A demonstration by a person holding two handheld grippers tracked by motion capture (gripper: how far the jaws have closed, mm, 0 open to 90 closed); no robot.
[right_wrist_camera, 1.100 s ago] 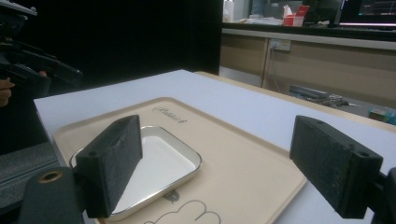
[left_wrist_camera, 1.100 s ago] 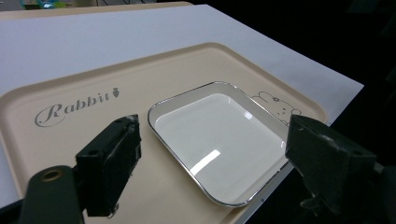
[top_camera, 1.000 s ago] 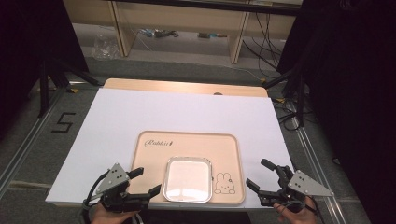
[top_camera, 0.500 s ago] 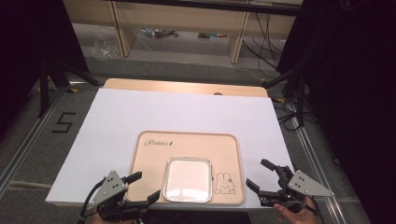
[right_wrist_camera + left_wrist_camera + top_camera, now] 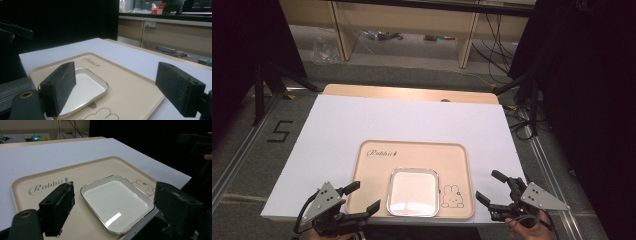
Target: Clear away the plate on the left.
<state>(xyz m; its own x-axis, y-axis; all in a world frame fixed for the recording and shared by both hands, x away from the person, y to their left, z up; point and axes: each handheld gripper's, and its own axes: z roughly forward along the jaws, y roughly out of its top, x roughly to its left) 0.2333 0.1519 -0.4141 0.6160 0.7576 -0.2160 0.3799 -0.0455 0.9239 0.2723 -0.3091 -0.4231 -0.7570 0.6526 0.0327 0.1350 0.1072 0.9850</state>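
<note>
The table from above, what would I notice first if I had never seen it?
Probably the beige tray near the front edge of the white table, with a shiny white square dish on it and a little rabbit drawing beside the dish. Next, the two black claws at the bottom corners: the left hand-held gripper and the right hand-held gripper, both open and holding nothing.

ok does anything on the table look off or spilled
Nothing stands out. The square white dish with a silver rim lies flat and empty on the beige rabbit-print tray, which sits square on the white table cover.
</note>
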